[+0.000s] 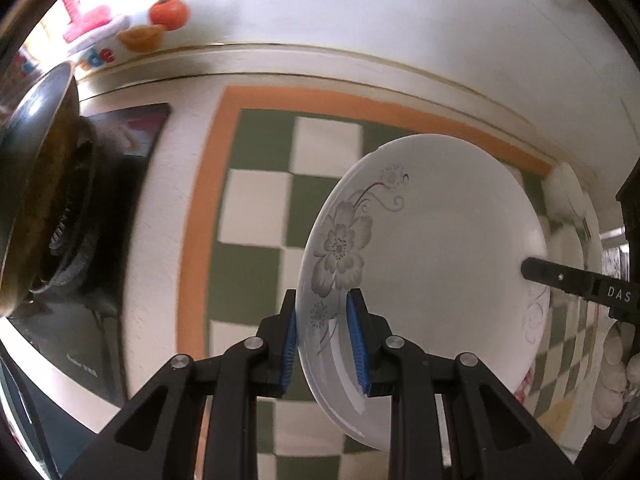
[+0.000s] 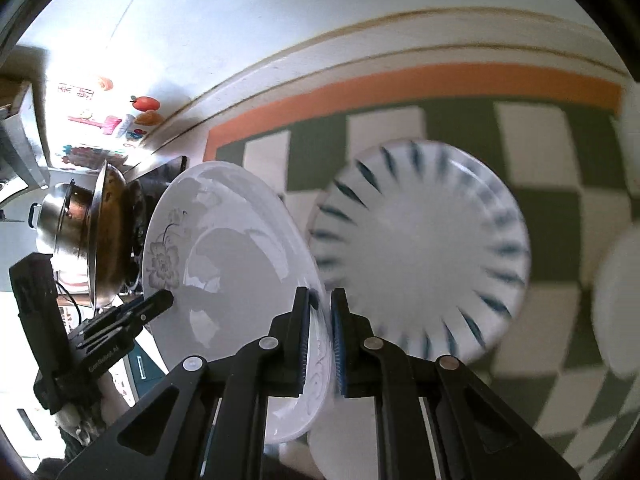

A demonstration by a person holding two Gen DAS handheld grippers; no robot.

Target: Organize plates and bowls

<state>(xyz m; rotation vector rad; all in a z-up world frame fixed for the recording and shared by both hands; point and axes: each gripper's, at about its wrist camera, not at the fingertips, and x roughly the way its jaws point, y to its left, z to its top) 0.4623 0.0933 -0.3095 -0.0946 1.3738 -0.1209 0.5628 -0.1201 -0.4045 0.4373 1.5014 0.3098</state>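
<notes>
Left gripper (image 1: 322, 344) right up close, blue pads clamped on the rim of the white floral plate (image 1: 432, 240) — one pad on the face, one behind the edge. The plate hangs tilted, clear of the table, grey flower print near the pinched side. On its far rim the black tip of the right gripper (image 1: 560, 278) bites in from the right edge of the left wrist view.

Over to the right wrist view: the right gripper (image 2: 320, 344) is clenched on that same floral plate (image 2: 224, 280), narrow gap between the pads with the scroll-printed rim running through it. Across the plate, the left gripper (image 2: 132, 312) grips the opposite rim, with its black handle and a pale-gloved hand (image 2: 76, 416) low at the left. So both claws are grasping one plate, one on each side.

Just past the right gripper, a white plate with blue radial strokes (image 2: 424, 256) lies flat on the green-and-white checked cloth (image 2: 540, 216), blurred. Another white dish (image 2: 616, 296) sits at the right edge, too smeared to read.

Further back — the cloth's orange border (image 1: 304, 100), then the pale table edge. To the left a steel wok (image 2: 108, 240) stands on a dark stove (image 1: 80, 240), a steel lidded pot (image 2: 56, 216) beside it. Colourful fruit stickers (image 1: 168, 14) dot the white wall beyond.
</notes>
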